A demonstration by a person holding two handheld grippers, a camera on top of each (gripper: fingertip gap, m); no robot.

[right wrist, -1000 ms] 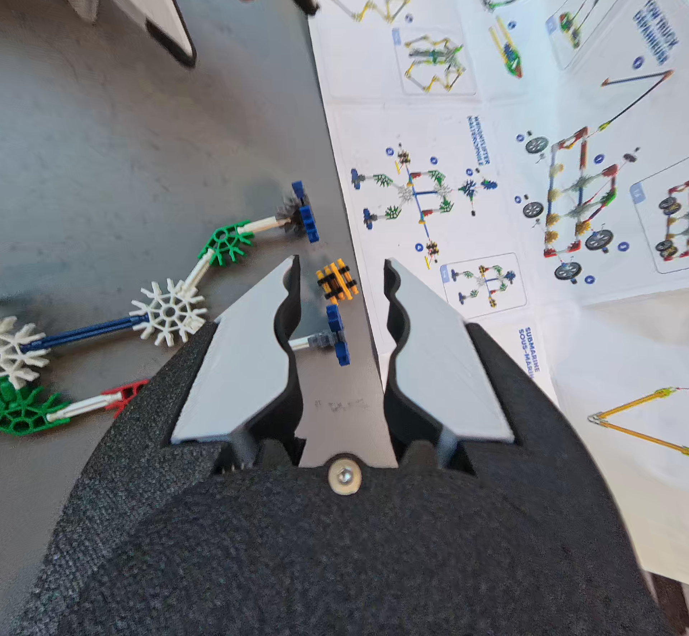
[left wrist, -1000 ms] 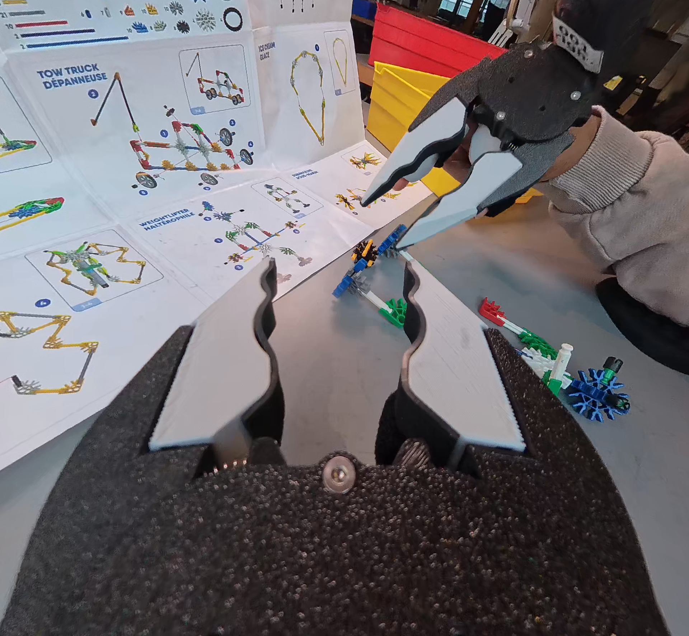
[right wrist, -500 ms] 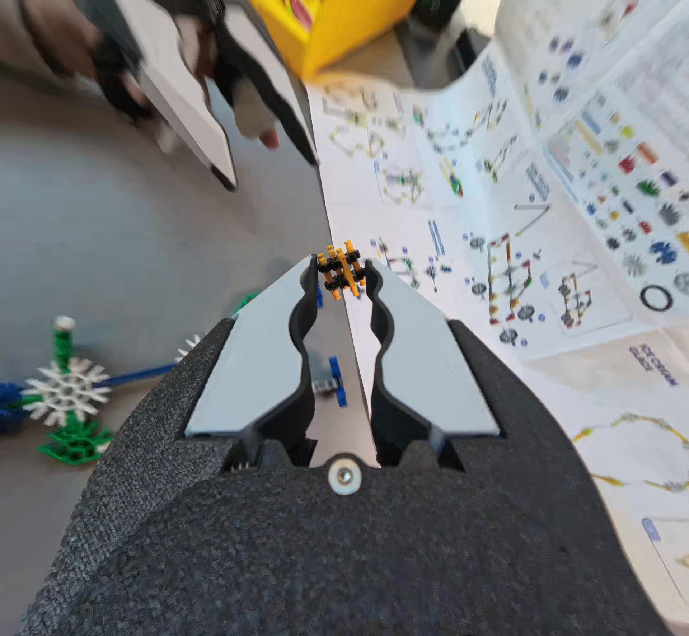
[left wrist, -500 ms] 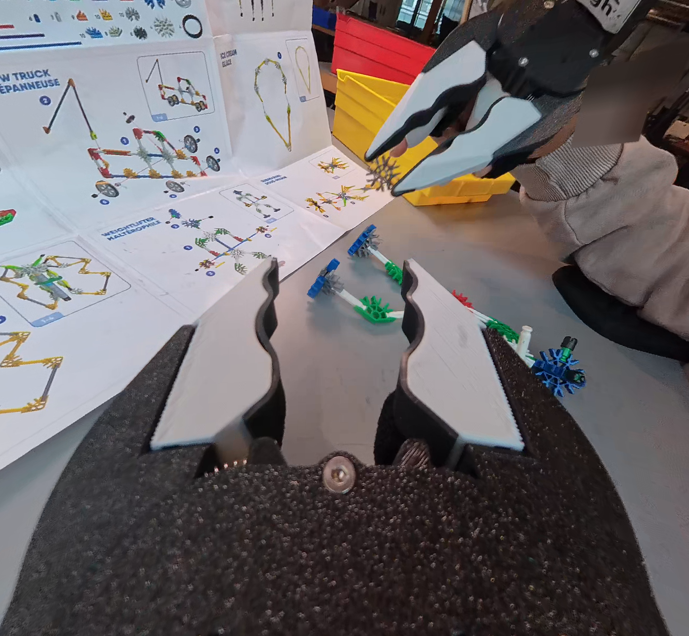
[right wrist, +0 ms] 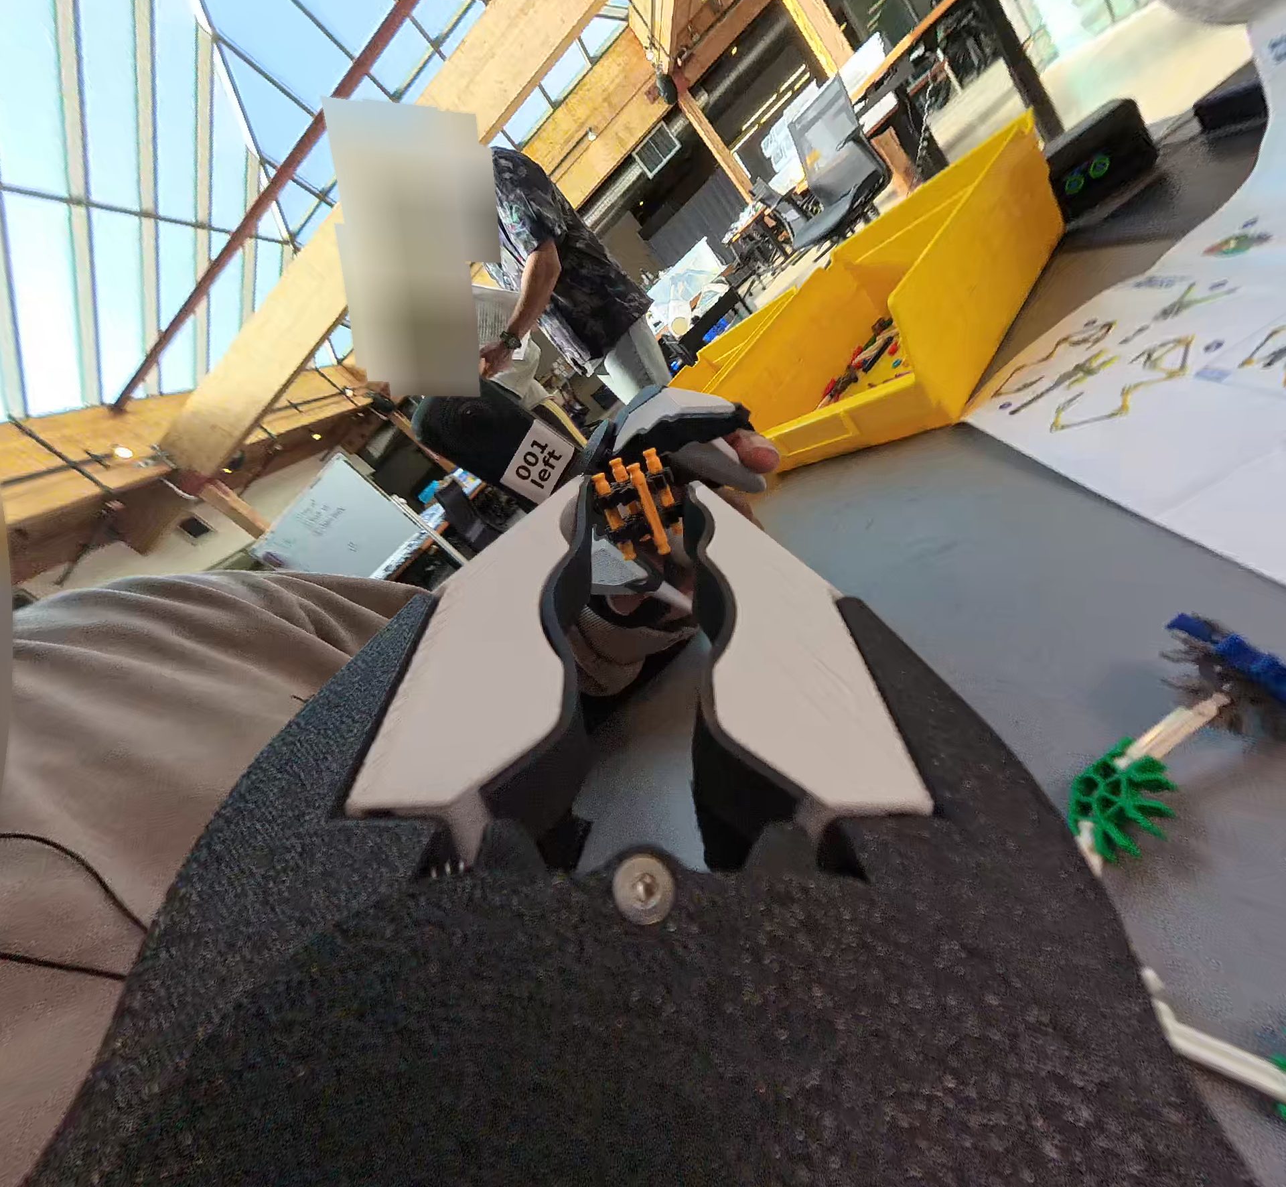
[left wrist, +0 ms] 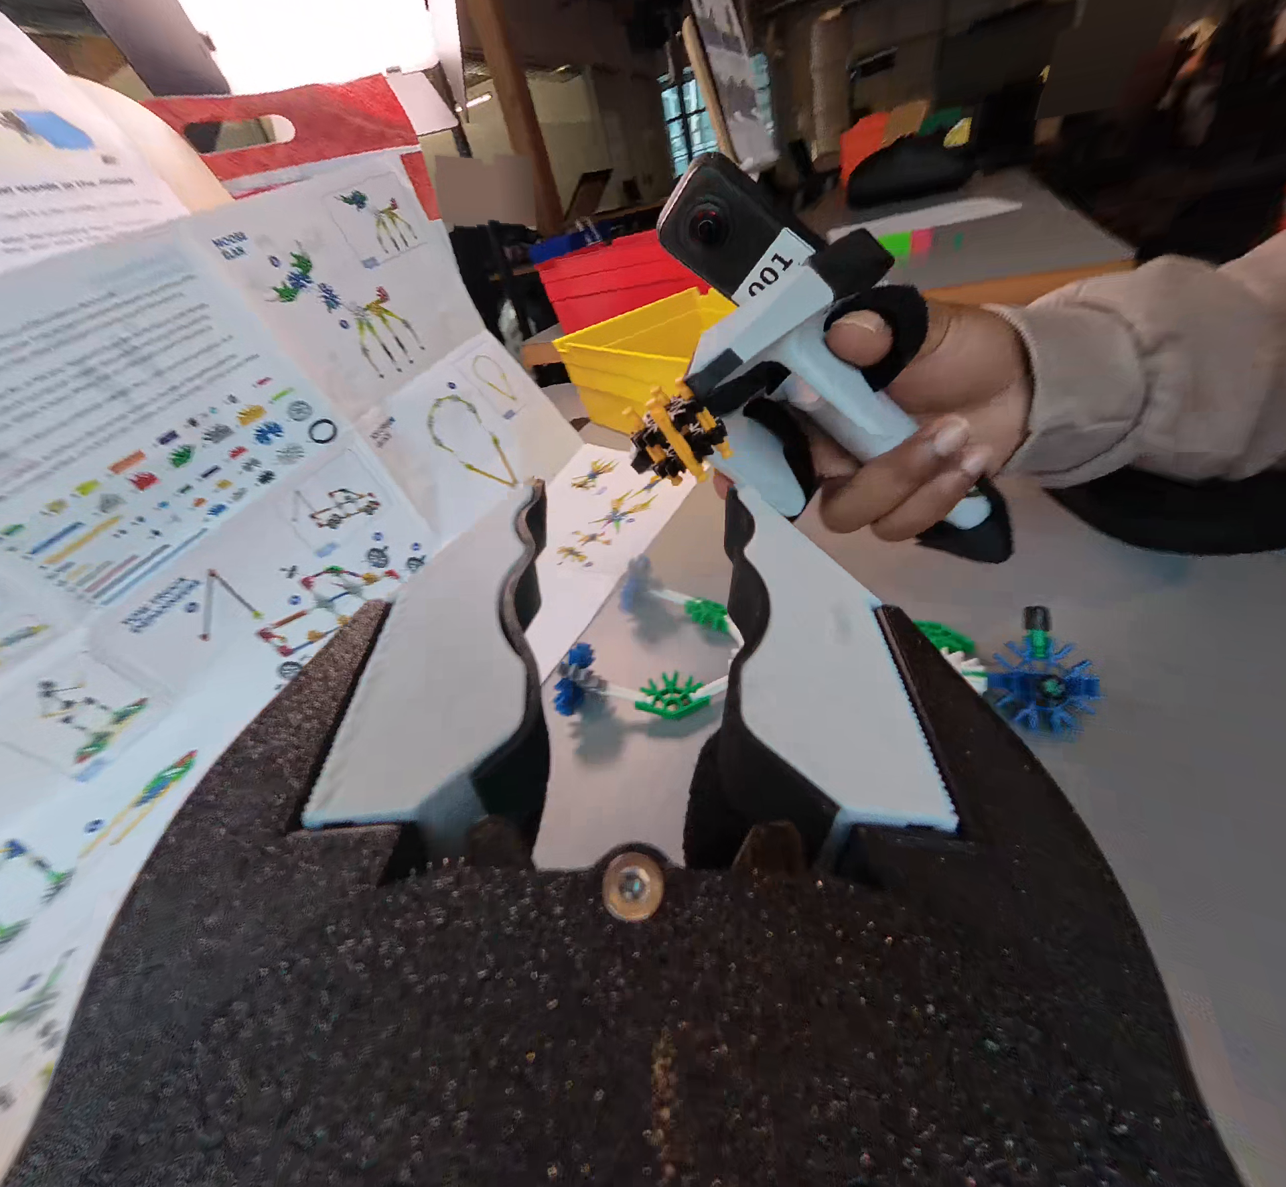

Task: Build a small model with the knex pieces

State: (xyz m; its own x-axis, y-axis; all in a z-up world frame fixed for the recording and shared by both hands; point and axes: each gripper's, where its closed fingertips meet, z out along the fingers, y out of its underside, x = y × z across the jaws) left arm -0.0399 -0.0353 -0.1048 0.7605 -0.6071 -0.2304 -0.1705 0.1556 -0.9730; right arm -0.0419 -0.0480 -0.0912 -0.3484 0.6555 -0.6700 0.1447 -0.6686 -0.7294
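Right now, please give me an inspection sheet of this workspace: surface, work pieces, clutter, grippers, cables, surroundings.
Surface: grey table, partly covered by a printed instruction sheet.
Work pieces: orange-and-black rod cluster, held in the air; rod-and-connector assembly lying on the table.
Clutter: blue snowflake connector; yellow bin with loose pieces.
Grippers: right gripper jaws closed on the cluster; left gripper jaws apart, empty, facing the cluster.
Cables: thin dark line across the beige sleeve; cannot tell what it is.
Surroundings: red bins, wooden beams, glass roof, a person standing behind.
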